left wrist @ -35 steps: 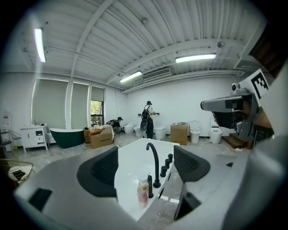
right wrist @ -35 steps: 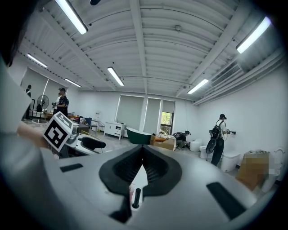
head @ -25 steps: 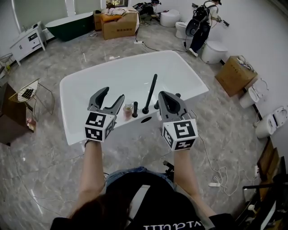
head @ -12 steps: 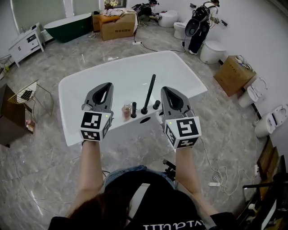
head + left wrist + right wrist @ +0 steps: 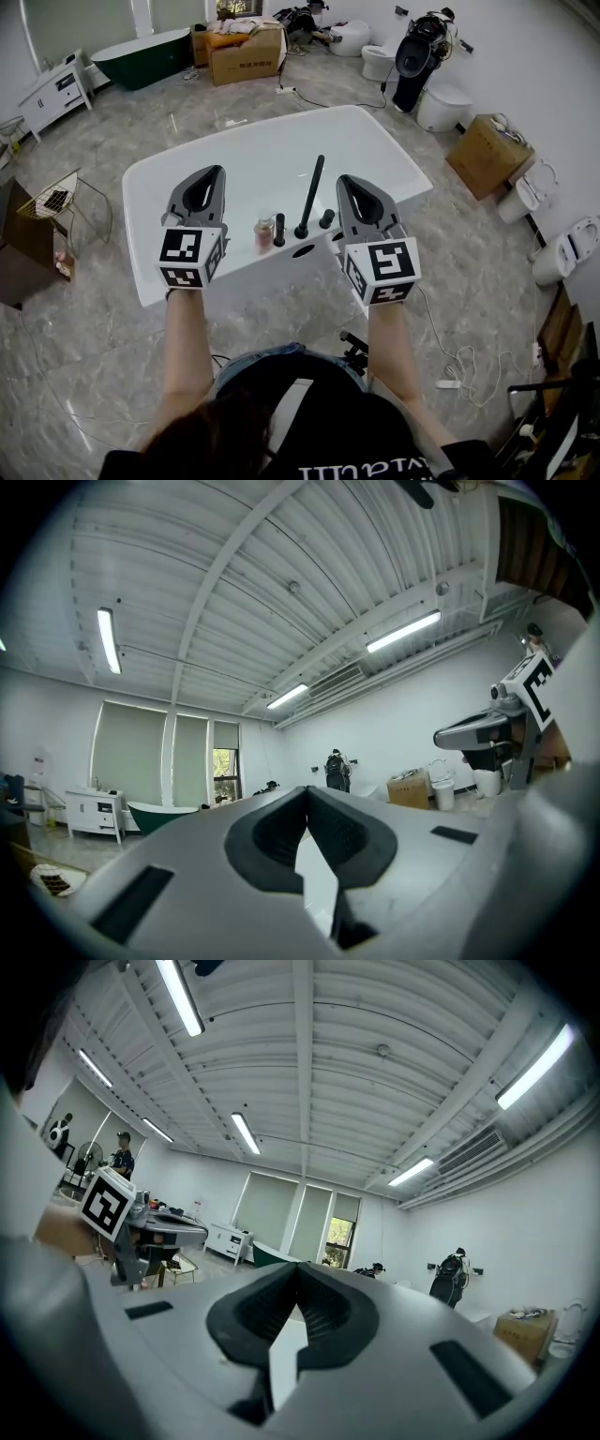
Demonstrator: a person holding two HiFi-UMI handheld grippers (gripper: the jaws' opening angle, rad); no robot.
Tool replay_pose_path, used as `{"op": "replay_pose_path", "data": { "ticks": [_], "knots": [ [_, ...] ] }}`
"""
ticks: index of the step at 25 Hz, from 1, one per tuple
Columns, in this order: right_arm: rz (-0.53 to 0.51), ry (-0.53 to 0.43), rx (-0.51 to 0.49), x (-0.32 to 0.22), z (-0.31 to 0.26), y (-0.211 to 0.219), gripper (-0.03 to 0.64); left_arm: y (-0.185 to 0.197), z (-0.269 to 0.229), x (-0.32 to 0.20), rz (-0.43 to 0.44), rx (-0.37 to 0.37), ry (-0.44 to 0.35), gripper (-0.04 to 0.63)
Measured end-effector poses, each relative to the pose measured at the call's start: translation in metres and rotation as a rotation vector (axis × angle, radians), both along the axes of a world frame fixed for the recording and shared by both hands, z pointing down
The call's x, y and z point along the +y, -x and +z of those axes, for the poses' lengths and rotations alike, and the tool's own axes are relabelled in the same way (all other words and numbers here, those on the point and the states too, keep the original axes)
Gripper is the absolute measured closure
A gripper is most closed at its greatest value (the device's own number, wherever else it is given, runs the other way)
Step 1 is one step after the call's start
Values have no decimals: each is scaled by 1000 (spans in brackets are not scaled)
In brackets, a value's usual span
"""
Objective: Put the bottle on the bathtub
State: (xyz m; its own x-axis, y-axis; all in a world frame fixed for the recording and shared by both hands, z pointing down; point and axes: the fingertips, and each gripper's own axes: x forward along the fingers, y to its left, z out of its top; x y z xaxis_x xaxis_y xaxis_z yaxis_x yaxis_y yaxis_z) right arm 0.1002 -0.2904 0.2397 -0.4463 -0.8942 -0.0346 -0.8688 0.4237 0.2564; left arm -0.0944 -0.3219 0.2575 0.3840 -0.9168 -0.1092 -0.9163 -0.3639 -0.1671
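A small pinkish bottle (image 5: 265, 232) stands upright on the near rim of the white bathtub (image 5: 178, 282), just left of the black faucet (image 5: 312, 195) and its knobs. My left gripper (image 5: 212, 172) hovers above the tub left of the bottle, apart from it, shut with nothing between its jaws. Right of the faucet my right gripper (image 5: 349, 180) is also shut and empty. In the left gripper view the jaws (image 5: 307, 789) meet at the tip and the right gripper (image 5: 487, 733) shows at the right. In the right gripper view the jaws (image 5: 298, 1267) meet too, with the left gripper (image 5: 150, 1232) at the left.
A dark green tub (image 5: 145, 54) and cardboard boxes (image 5: 246, 52) stand at the back. Toilets (image 5: 441, 105) and another box (image 5: 487, 155) line the right side. A wire basket (image 5: 58, 195) and a brown cabinet (image 5: 23, 248) are at the left. Cables (image 5: 459, 361) lie on the floor.
My left gripper's jaws were open a second ago and are now shut on nothing; it has lifted a little away from the bottle. The right gripper has barely moved.
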Motion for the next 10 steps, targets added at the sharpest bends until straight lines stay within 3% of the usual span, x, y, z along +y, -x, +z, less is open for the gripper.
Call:
{"op": "replay_pose_path", "data": {
  "ticks": [10],
  "knots": [
    [19, -2, -8, -7, 0, -5, 601, -1, -3, -6, 3, -1, -15, 583]
  ]
}}
